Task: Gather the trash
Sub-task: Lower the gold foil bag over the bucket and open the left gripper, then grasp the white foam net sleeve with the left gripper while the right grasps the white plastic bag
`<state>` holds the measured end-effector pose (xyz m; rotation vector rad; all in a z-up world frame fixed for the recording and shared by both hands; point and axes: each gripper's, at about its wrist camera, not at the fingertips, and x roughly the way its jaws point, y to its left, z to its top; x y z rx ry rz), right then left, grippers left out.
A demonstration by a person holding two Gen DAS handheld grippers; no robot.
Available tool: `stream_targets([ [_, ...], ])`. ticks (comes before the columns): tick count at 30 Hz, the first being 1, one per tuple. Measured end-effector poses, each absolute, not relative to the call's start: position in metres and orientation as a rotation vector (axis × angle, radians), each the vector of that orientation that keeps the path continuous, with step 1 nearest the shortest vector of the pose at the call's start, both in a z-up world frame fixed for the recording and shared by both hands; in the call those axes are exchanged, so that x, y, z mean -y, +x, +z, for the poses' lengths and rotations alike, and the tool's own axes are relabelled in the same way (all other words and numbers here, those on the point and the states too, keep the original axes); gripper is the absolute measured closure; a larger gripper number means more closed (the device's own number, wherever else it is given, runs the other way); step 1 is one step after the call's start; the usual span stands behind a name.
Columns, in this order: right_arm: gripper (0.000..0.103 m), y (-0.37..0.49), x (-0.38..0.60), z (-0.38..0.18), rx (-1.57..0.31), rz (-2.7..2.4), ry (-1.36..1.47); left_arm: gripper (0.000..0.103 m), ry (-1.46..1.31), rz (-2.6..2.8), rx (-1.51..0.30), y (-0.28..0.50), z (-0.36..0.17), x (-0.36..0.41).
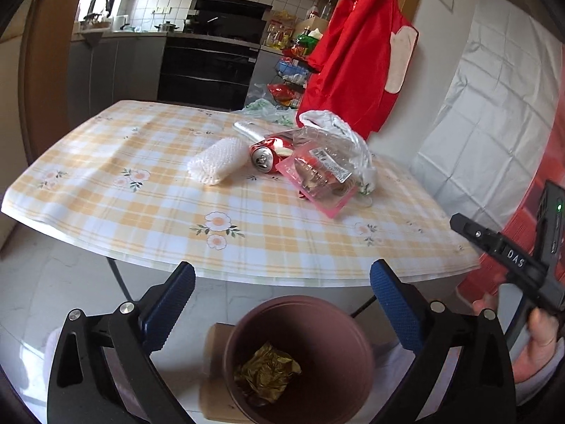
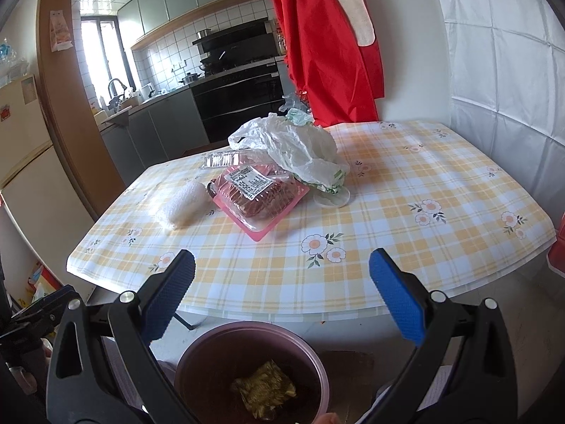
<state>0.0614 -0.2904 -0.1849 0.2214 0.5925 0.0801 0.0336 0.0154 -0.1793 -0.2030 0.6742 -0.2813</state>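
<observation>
Trash lies on the checked table point(image 1: 148, 190): a white foam net roll point(image 1: 217, 160), a crushed red can point(image 1: 266, 155), a pink clear-lidded tray point(image 1: 317, 173) and a white plastic bag point(image 1: 339, 134). A brown bin point(image 1: 300, 357) with a gold wrapper point(image 1: 266, 371) inside stands on the floor below the table's near edge. My left gripper point(image 1: 282, 304) is open and empty above the bin. My right gripper point(image 2: 282, 300) is open and empty above the bin point(image 2: 250, 367). The right wrist view shows the foam roll point(image 2: 182, 205), tray point(image 2: 257, 194) and bag point(image 2: 296, 148).
A red garment point(image 1: 356, 46) hangs at the table's far side. A white-covered wall point(image 2: 501, 53) stands to the right. Kitchen counters and an oven point(image 1: 208, 67) lie beyond. A small clear lid point(image 2: 332, 196) lies by the bag. The right gripper's body point(image 1: 512, 261) shows at the left view's right edge.
</observation>
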Motion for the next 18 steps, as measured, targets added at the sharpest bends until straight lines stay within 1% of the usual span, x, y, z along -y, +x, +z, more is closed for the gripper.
stream_targets([
  [18,0.006,0.074,0.286,-0.197,-0.63,0.1,0.201,0.006,-0.162,-0.211,-0.67,0.05,-0.188,-0.032],
])
